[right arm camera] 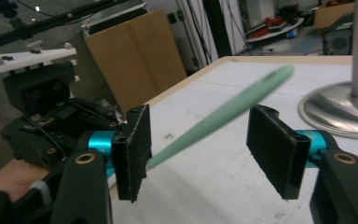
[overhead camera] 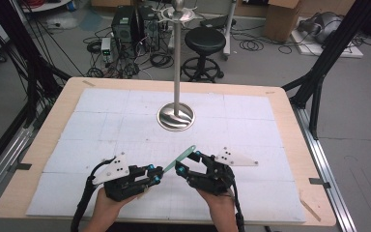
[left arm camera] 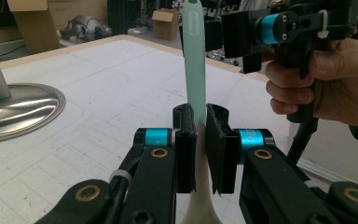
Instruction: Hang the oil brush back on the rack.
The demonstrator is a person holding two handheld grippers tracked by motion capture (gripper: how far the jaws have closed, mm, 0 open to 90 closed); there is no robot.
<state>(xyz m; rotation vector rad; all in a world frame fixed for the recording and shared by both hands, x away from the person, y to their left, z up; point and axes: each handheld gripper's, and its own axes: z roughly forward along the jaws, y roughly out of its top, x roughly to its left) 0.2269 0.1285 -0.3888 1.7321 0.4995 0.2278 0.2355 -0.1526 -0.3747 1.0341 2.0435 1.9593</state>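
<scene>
Black pads of the left gripper (left arm camera: 200, 154) sit nearest the lens in the left gripper view, pinched tight on a mint-green spatula (left arm camera: 194, 60); jaws nearly shut, only the thin handle between them. Handle runs up & away from the pads; a paler, wider part shows below them at the frame's bottom edge. In the high view the left gripper (overhead camera: 157, 175) is low on the tabletop (overhead camera: 38, 159), spatula (overhead camera: 179, 158) slanting up-right from it, off the surface.

Right gripper (overhead camera: 187, 163) faces the left one, v. close. Right gripper view: its jaws stand about half open on either side of the spatula's (right arm camera: 223, 112) free end, gap visible each side, pads not pressing on it. Spatula blurred there. Right gripper (right arm camera: 198, 149) holds nothing.

Metal stand (overhead camera: 176, 117) w/ round base & upright pole sits mid-tabletop, well beyond both grippers. A hand wraps each gripper's grip, coming in from the bottom edge.
</scene>
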